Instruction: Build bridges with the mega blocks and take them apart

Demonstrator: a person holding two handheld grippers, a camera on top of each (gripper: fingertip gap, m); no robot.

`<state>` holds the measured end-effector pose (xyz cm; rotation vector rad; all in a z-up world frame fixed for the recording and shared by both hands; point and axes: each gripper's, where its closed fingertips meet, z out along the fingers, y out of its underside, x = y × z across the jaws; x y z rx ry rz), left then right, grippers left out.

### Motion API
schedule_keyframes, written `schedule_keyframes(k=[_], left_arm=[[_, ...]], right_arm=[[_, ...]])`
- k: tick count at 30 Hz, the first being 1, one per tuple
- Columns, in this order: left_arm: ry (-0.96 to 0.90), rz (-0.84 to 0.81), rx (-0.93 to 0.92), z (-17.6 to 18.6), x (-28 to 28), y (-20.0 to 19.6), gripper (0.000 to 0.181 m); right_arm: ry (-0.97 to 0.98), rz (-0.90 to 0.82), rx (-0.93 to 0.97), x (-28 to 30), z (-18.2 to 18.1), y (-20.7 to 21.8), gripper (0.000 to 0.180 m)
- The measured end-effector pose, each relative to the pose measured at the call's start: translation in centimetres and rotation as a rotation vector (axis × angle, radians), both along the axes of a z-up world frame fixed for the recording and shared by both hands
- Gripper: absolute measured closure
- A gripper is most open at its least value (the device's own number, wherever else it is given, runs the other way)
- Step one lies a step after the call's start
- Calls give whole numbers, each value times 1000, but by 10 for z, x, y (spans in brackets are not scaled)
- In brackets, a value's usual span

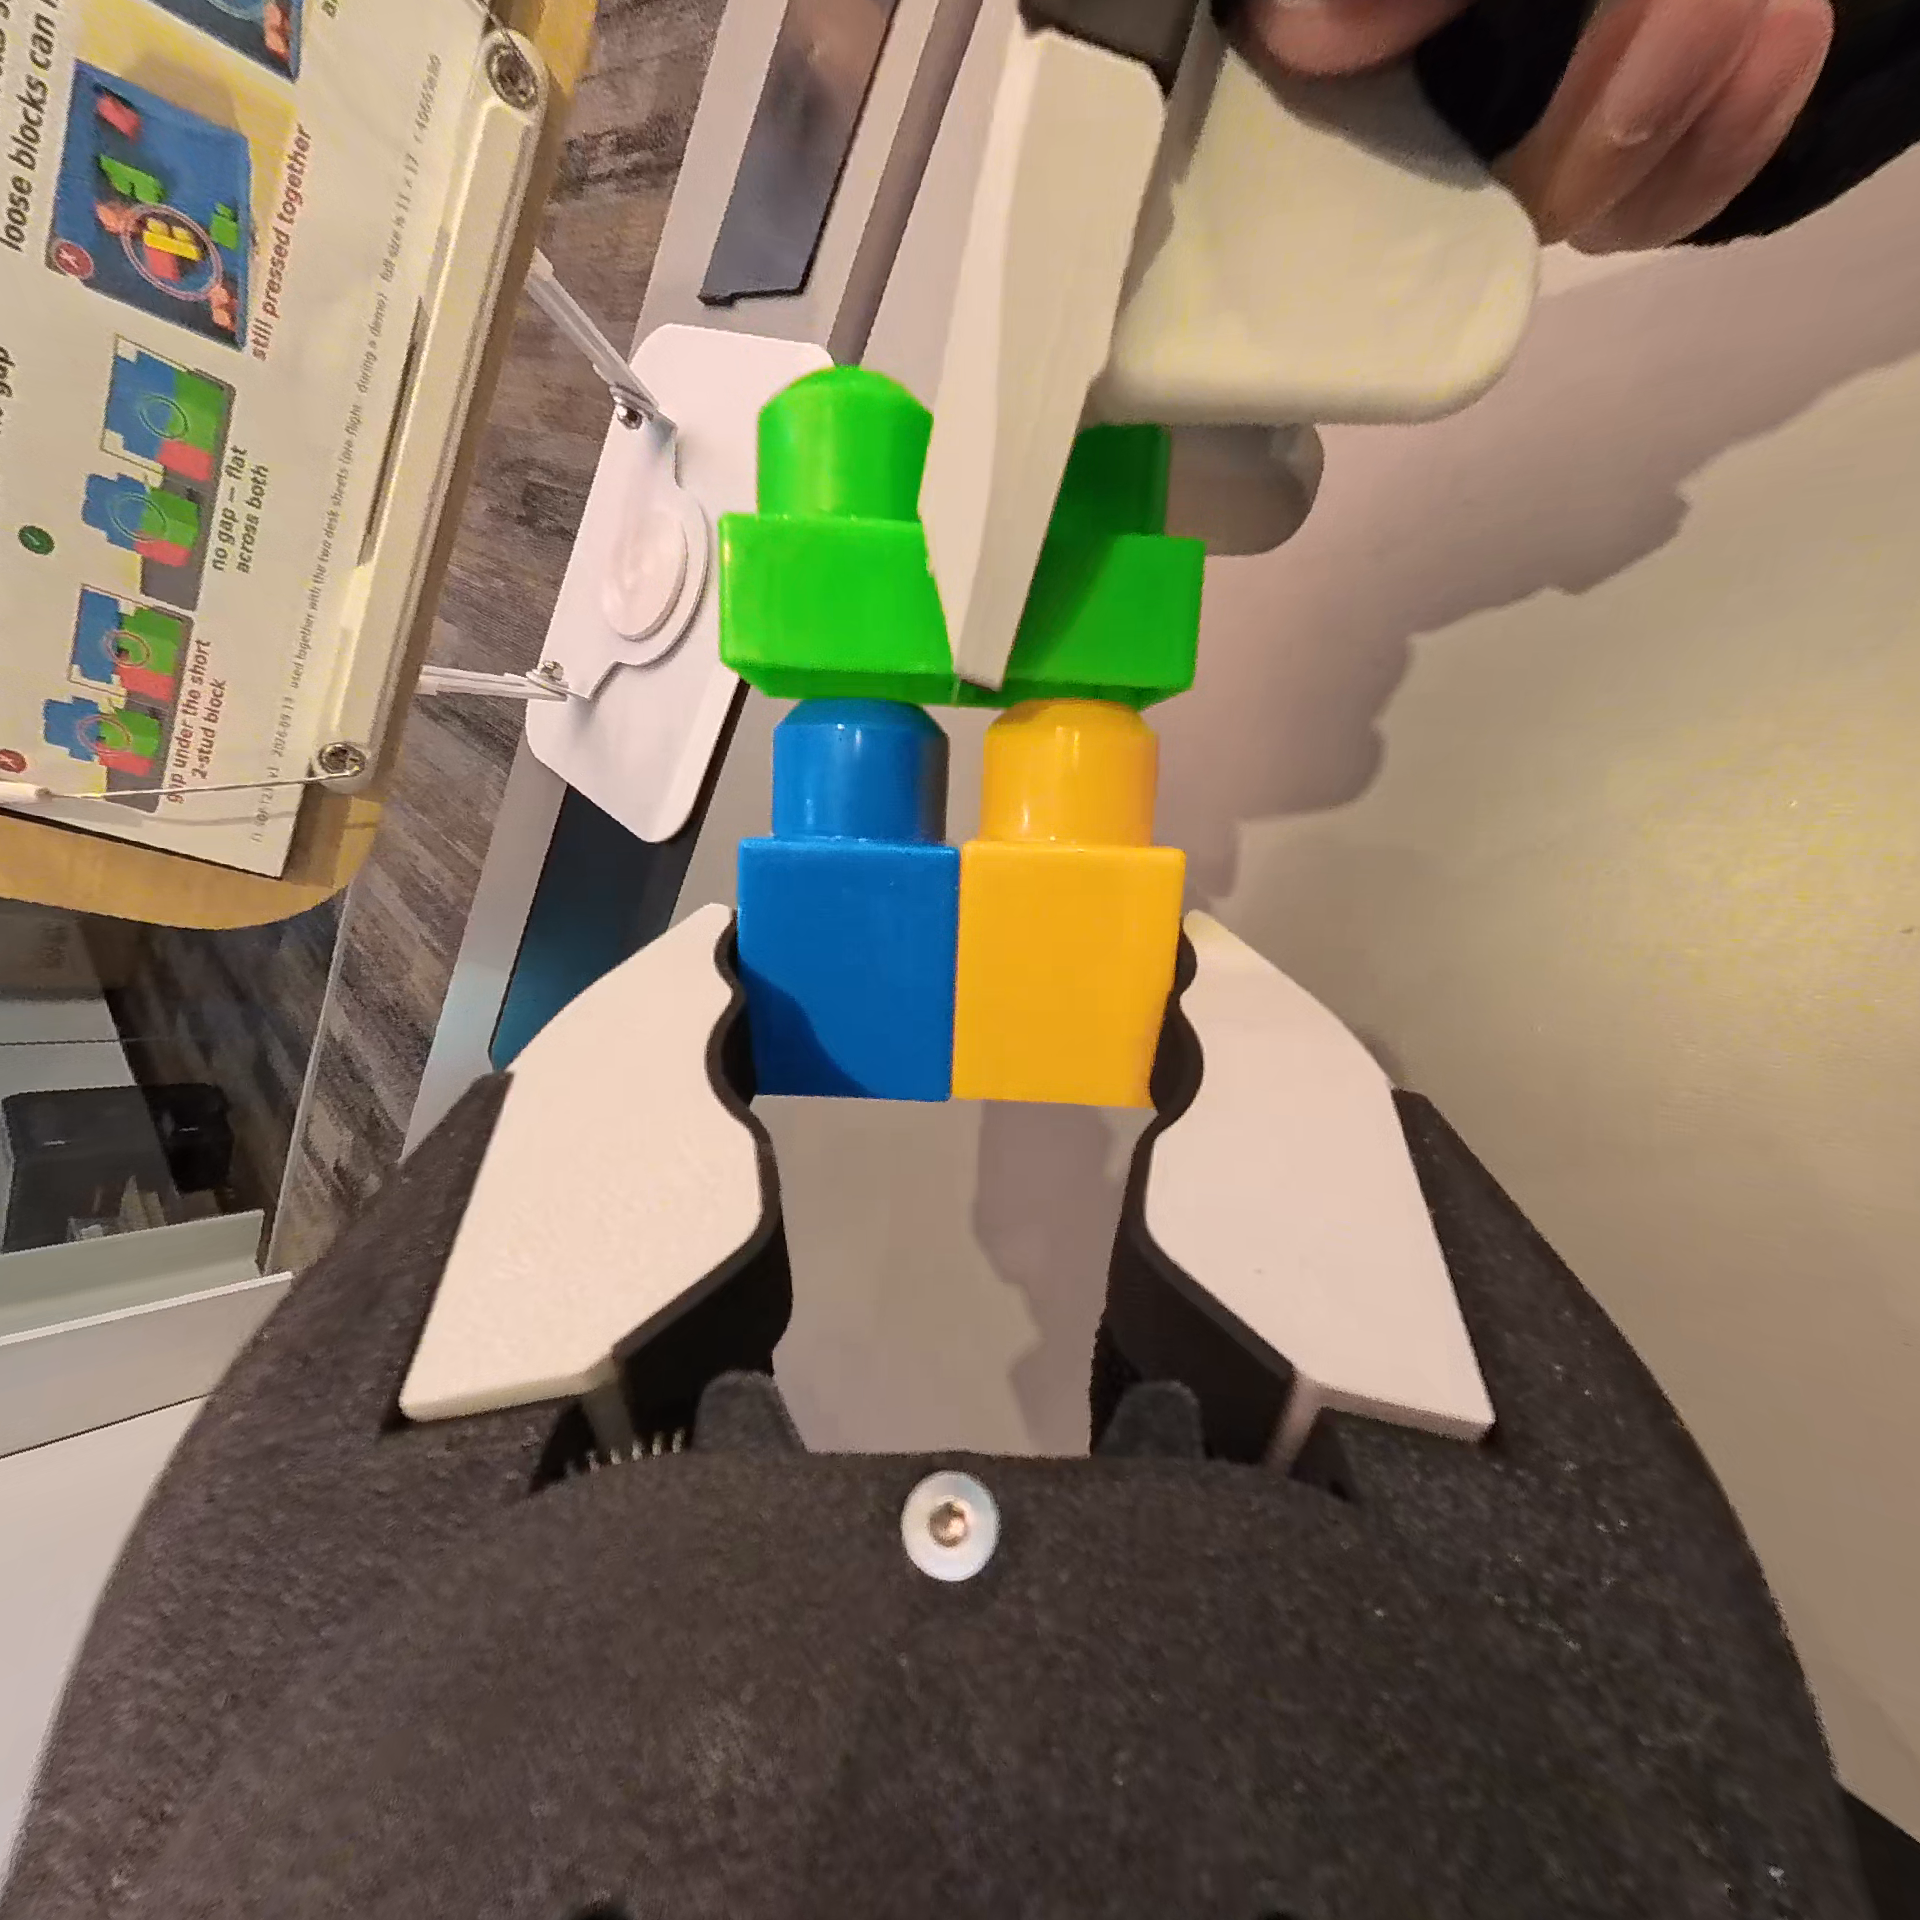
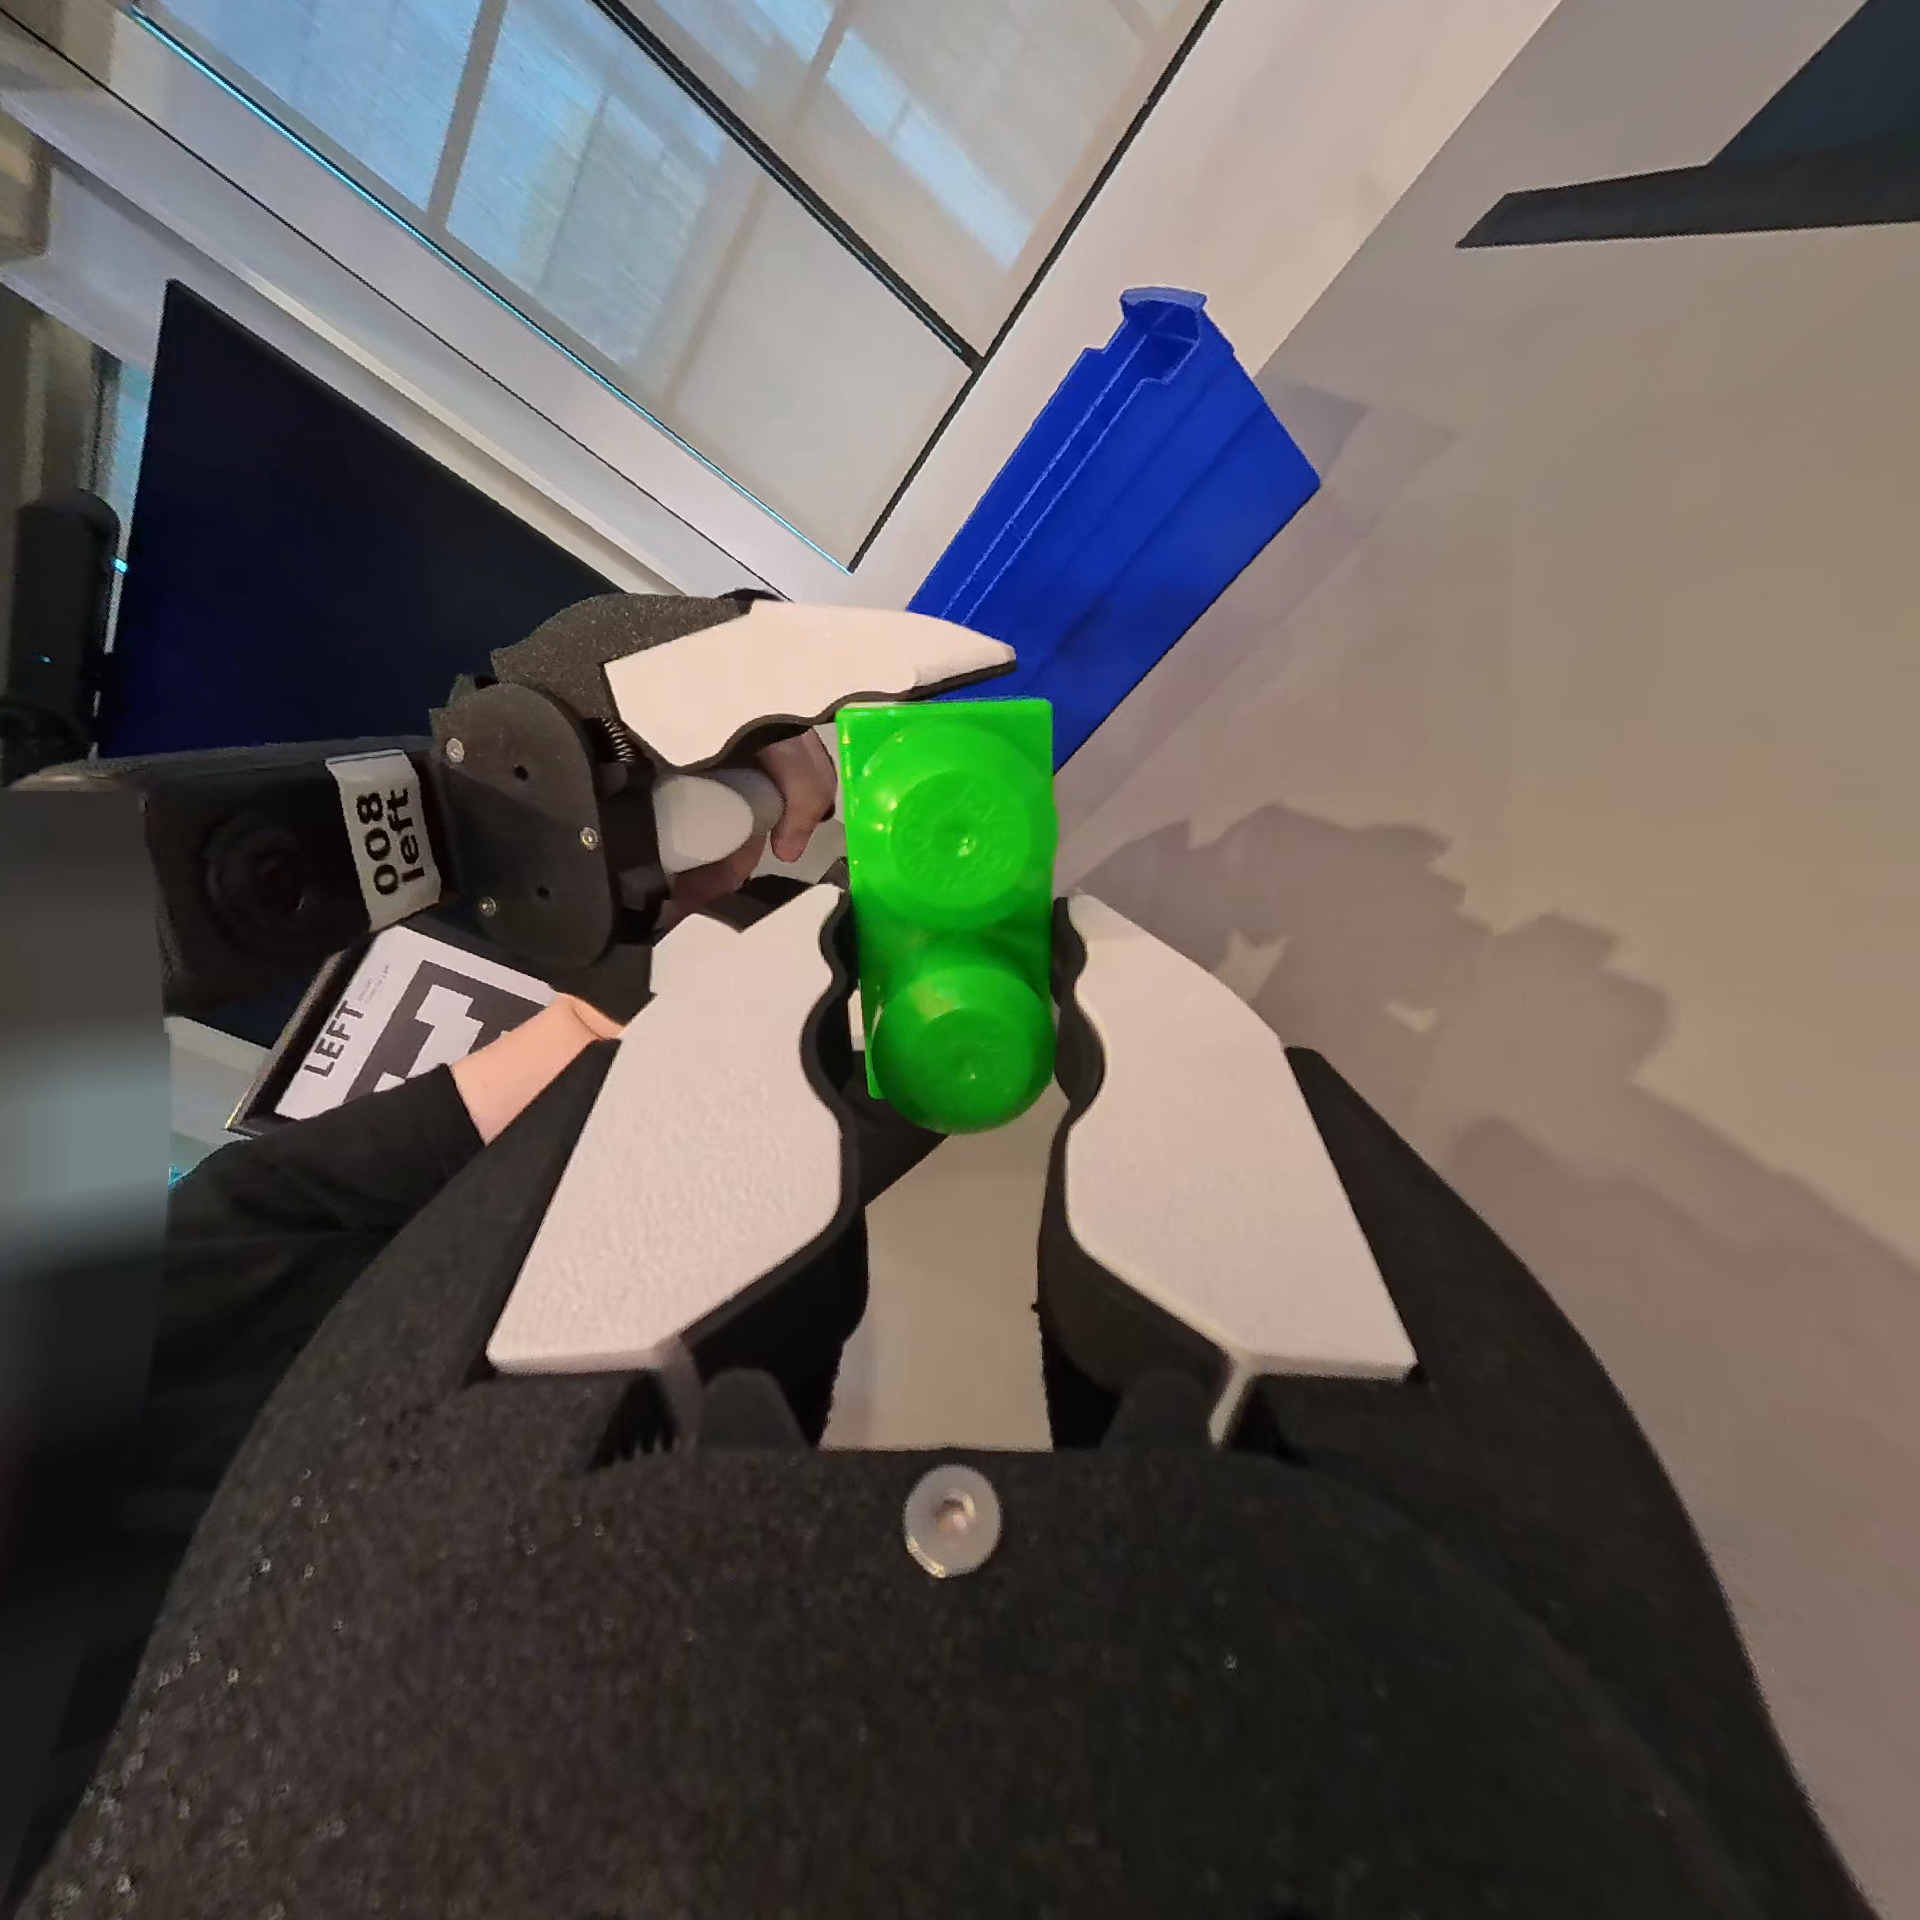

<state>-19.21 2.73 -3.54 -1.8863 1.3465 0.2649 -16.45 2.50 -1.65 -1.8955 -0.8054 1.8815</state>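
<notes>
Three blocks in play: my left tongs [image 1: 961,997] clamp blue block [image 1: 847,966] and yellow block [image 1: 1065,966] side by side; right tongs [image 2: 951,997] grip green two-stud block [image 1: 831,592] resting on their studs, not pressed home.

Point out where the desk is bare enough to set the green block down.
Bare white desk lies right of the yellow block, carrying only shadows. Left of the blue block it is crowded: white stand, instruction sheet. In the right wrist view, the blue bin borders the far side.
</notes>
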Motion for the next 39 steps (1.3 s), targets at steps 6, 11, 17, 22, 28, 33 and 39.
schedule_keyframes(k=[6, 11, 17, 22, 28, 33, 39], left_arm=[[-28, -10, 3, 3, 6, -2, 106], [-10, -13, 25, 5, 9, -1, 106], [-49, -37, 15, 8, 15, -3, 106], [-24, -45, 38, 8, 14, -6, 106], [-42, -64, 64, 11, 15, -7, 106], [-57, -64, 64, 13, 17, -6, 106], [-64, -69, 100, 17, 21, -4, 106]], right_arm=[[-24, 19, 32, -3, 1, -6, 145], [-52, 15, 57, -4, 0, -8, 145], [-80, 11, 88, -2, -2, -8, 145], [-81, 36, 108, -4, -4, -11, 145], [-69, 48, 129, -3, -1, -13, 145], [-53, 59, 99, 0, 2, -13, 145], [-27, 64, 70, 4, 6, -11, 145]])
